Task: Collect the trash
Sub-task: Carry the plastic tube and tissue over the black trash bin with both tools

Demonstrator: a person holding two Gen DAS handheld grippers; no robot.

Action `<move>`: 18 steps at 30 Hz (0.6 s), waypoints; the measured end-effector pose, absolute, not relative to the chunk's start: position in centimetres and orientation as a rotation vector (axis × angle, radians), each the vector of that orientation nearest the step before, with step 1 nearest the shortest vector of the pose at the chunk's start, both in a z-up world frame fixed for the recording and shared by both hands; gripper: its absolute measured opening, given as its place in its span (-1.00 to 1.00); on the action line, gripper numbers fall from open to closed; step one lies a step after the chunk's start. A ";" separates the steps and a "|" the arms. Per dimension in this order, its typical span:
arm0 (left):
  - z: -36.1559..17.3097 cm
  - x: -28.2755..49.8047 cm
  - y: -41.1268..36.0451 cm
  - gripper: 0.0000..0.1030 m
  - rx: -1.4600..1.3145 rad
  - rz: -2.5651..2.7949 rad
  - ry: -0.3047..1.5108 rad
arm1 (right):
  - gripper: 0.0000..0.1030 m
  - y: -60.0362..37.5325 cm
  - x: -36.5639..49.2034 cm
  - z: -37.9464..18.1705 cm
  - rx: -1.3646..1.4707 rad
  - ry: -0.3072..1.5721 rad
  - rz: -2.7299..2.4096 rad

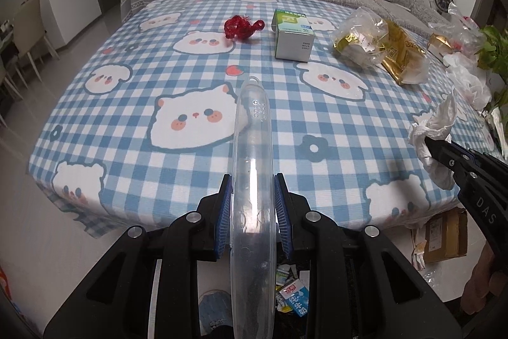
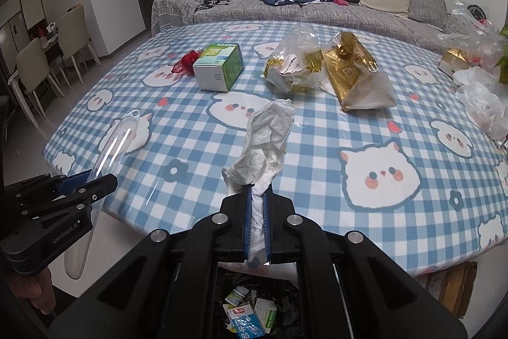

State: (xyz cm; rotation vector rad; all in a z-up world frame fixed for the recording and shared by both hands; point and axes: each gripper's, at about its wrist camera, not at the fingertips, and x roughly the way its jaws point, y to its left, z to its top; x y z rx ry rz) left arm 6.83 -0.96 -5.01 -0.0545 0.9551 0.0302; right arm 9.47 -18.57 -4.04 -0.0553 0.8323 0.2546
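Note:
My left gripper [image 1: 252, 205] is shut on a long clear plastic case [image 1: 252, 167], held at the table's near edge; the case also shows in the right wrist view [image 2: 109, 148]. My right gripper [image 2: 257, 202] is shut on a crumpled white tissue [image 2: 266, 135], also seen in the left wrist view [image 1: 433, 129]. Below both grippers a black-lined trash bin [image 2: 254, 313] holds cartons and wrappers. On the table lie a red mesh scrap [image 1: 241, 27], a green-white box [image 1: 293, 35] and a clear bag of gold wrappers [image 1: 365, 37].
A gold foil bag [image 2: 355, 72] and white plastic bags [image 2: 482, 104] lie at the table's right side. A cardboard box [image 1: 444, 234] stands on the floor at the right. A grey sofa [image 2: 317, 5] with clothes and a backpack stands behind; chairs [image 2: 35, 62] stand at the left.

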 end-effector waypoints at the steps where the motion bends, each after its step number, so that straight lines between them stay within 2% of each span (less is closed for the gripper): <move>1: -4.9 6.4 -1.0 -0.50 -0.055 0.030 0.953 | -0.90 -18.6 9.2 -4.0 -0.057 0.832 0.254; 18: -5.7 0.8 -1.0 -0.50 -0.058 0.034 0.957 | -0.90 -17.5 3.4 -4.3 -0.097 0.822 0.273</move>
